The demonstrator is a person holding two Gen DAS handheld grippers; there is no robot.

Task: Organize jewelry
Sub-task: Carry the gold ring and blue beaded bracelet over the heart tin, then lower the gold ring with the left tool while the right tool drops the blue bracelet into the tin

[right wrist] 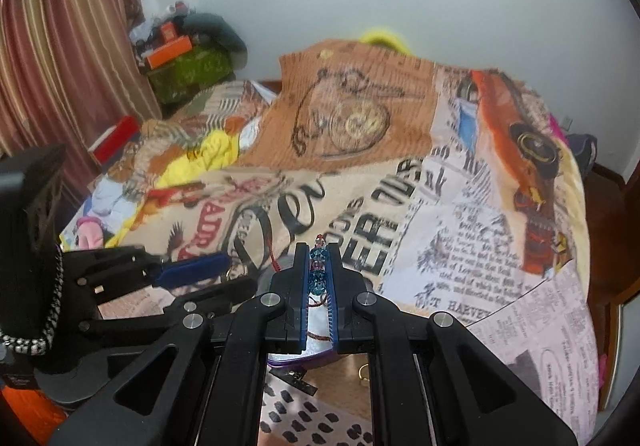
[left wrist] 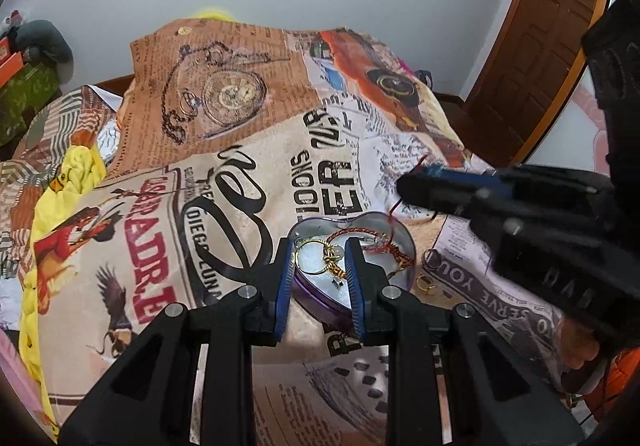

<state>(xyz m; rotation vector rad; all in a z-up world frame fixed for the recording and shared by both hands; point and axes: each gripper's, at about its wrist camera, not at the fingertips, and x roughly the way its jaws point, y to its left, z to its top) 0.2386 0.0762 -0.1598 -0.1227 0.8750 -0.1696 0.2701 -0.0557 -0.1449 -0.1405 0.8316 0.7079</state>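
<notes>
bedspread (left wrist: 248, 182) left of and beyond the heart-shaped box (left wrist: 404, 246) is bare, open approach. right gripper (left wrist: 404, 190) hangs over box's far right rim, blocking that side. left gripper (left wrist: 320, 278) fingers straddle box's near edge. gold ring (left wrist: 426, 283) lies just beside box's right wall.

Black gripper (left wrist: 319, 286) linkages, blue ribbed jaws (silver pivot screws)
</notes>
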